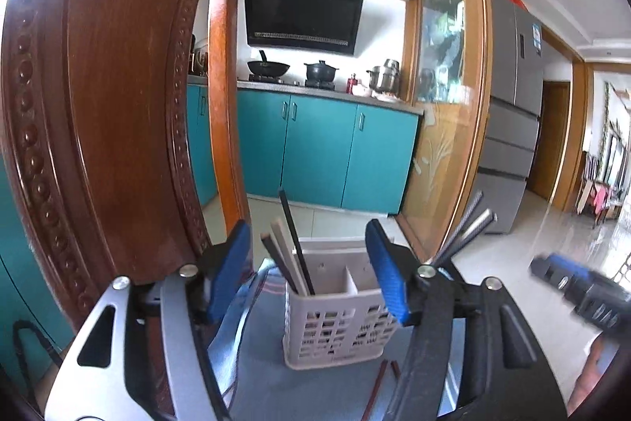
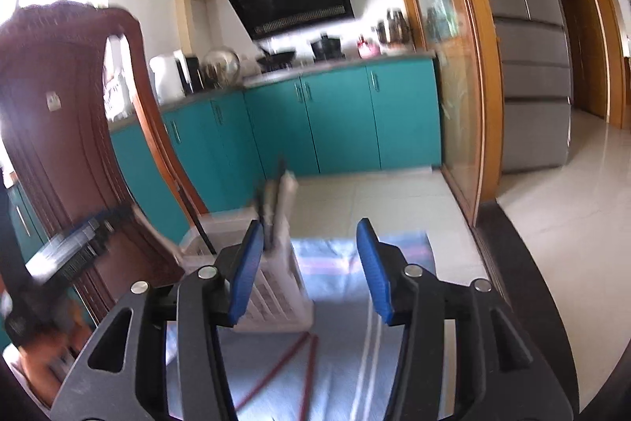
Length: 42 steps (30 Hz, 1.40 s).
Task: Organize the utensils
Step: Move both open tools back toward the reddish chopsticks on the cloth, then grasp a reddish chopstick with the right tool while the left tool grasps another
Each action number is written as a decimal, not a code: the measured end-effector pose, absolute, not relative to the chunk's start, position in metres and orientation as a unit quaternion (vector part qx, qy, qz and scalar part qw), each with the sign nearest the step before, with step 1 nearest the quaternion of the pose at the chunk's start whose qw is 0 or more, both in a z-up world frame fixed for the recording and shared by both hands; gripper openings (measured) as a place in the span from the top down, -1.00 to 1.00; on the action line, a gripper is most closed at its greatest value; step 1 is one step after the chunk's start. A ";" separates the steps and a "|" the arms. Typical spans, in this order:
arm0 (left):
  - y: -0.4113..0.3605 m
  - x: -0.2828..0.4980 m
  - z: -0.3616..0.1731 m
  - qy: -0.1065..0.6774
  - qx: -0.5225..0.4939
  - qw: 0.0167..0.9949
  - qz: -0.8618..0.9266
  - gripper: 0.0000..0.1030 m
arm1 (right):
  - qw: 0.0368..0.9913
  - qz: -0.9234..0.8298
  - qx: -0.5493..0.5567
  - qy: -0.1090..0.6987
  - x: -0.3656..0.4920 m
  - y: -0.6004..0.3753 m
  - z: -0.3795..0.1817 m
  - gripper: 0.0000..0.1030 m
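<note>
The white holder stands on the striped cloth covering the table, with several chopsticks upright in its left compartment. Two reddish chopsticks lie loose on the cloth just in front of it.

Risk: a low approach could bump the light holder and tip it, or roll the thin sticks off.

The left hand-held gripper is wide apart and empty. The right hand-held gripper is likewise spread, gripping nothing.
</note>
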State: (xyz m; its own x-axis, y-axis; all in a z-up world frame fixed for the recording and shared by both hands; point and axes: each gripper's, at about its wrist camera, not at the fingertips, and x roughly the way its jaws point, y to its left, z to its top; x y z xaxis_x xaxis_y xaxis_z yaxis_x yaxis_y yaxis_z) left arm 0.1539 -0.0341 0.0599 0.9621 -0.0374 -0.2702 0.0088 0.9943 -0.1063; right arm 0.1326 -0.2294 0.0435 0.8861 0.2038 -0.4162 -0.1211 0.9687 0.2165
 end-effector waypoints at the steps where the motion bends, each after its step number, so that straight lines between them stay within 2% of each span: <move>1: -0.035 0.152 0.057 0.143 -0.048 0.989 -0.012 -0.22 | 0.962 0.080 0.092 0.243 0.136 -0.230 0.033 0.04; 11: -0.042 0.146 0.038 0.192 -0.025 0.981 -0.022 -0.34 | 0.893 0.064 0.009 0.445 0.180 -0.180 -0.064 0.04; 20: -0.042 0.151 0.033 0.212 -0.012 0.977 -0.025 -0.41 | 0.856 0.041 -0.025 0.514 0.197 -0.158 -0.119 0.06; 24: -0.042 0.153 0.030 0.219 -0.007 0.975 -0.024 -0.41 | 0.857 0.041 -0.024 0.513 0.196 -0.157 -0.121 0.25; 27: -0.043 0.153 0.029 0.223 -0.004 0.975 -0.023 -0.42 | 0.857 0.043 -0.023 0.513 0.194 -0.157 -0.120 0.61; 28: -0.044 0.153 0.029 0.224 -0.003 0.974 -0.023 -0.42 | 0.856 0.044 -0.021 0.514 0.194 -0.157 -0.120 0.79; 29: -0.045 0.154 0.028 0.225 -0.002 0.974 -0.023 -0.43 | 0.856 0.043 -0.020 0.515 0.193 -0.158 -0.119 0.85; 42: -0.059 0.169 0.012 0.260 0.019 0.965 -0.037 -0.47 | 0.849 0.006 0.069 0.524 0.204 -0.208 -0.109 0.87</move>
State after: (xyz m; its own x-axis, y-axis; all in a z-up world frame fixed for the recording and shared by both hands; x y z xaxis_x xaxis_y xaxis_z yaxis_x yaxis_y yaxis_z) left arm 0.1685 -0.0586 0.0123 0.8623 -0.0613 -0.5027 0.0813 0.9965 0.0180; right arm 0.2037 -0.2075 -0.1093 0.4501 0.0825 -0.8891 0.0625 0.9904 0.1235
